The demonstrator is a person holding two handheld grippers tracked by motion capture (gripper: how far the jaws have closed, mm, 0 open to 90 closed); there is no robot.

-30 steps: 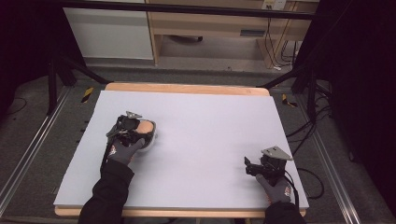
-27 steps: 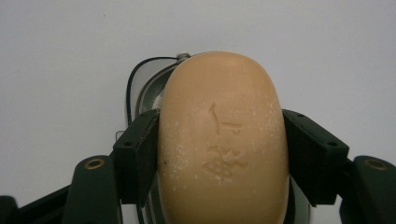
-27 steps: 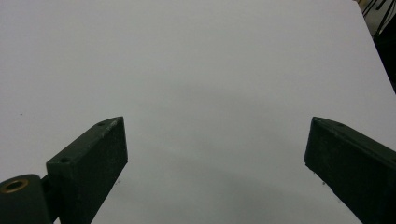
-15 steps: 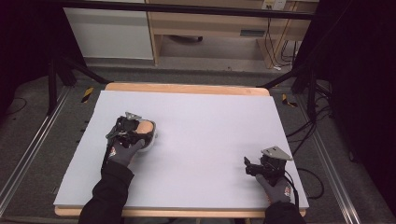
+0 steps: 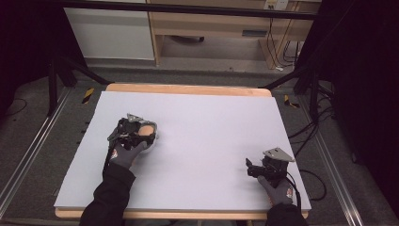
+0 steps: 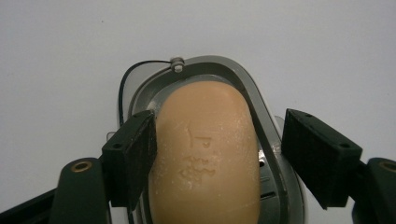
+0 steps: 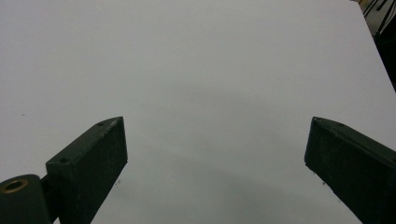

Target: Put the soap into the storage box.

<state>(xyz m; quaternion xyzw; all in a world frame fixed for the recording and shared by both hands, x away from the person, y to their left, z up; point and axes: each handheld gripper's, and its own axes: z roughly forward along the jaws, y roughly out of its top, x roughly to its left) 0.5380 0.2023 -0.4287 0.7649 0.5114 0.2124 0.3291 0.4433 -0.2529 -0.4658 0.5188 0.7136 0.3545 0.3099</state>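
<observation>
A tan bar of soap (image 6: 205, 158) lies in a grey soap dish (image 6: 252, 98) on the white table top, left of centre. My left gripper (image 6: 219, 128) straddles the bar from above, and its jaws have just been opening. The left pad (image 6: 133, 154) stands at the bar's edge, while the right pad (image 6: 317, 154) is well clear of both soap and dish. In the high view the left gripper (image 5: 136, 132) sits over the soap (image 5: 147, 130). My right gripper (image 5: 251, 168) rests near the table's front right, and its jaws (image 7: 217, 135) are wide open with bare table between them.
The white table top (image 5: 211, 122) has a wooden rim. Metal rails run along the floor on both sides. Cables lie on the floor at the right, and cabinets stand beyond the far edge.
</observation>
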